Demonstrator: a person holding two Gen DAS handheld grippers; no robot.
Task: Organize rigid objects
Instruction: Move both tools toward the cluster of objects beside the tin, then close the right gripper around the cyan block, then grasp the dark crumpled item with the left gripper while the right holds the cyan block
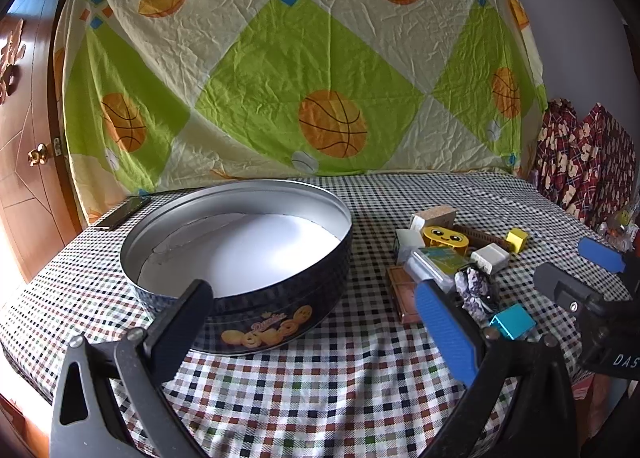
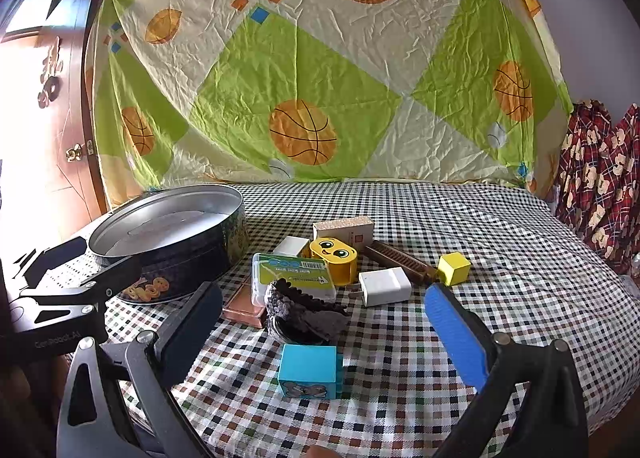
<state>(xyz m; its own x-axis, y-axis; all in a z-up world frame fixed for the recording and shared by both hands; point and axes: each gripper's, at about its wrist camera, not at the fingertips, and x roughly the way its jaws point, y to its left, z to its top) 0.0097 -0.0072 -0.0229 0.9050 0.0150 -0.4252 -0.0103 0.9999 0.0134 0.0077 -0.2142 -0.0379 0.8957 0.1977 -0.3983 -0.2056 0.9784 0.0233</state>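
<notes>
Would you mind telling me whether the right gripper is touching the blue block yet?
Apart. In the right wrist view the blue block sits on the checked cloth between the open fingers of the right gripper, with cloth showing on both sides.

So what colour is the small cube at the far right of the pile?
Yellow. The small plastic cube shows best in the right wrist view.

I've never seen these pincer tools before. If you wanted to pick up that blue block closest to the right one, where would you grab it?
Probably across the blue block's two flat side walls, coming down from above and in front with the open right gripper. It sits upright and apart from the pile, so both sides look free. Its studded right face seems less even, so I would avoid clamping there.
</notes>
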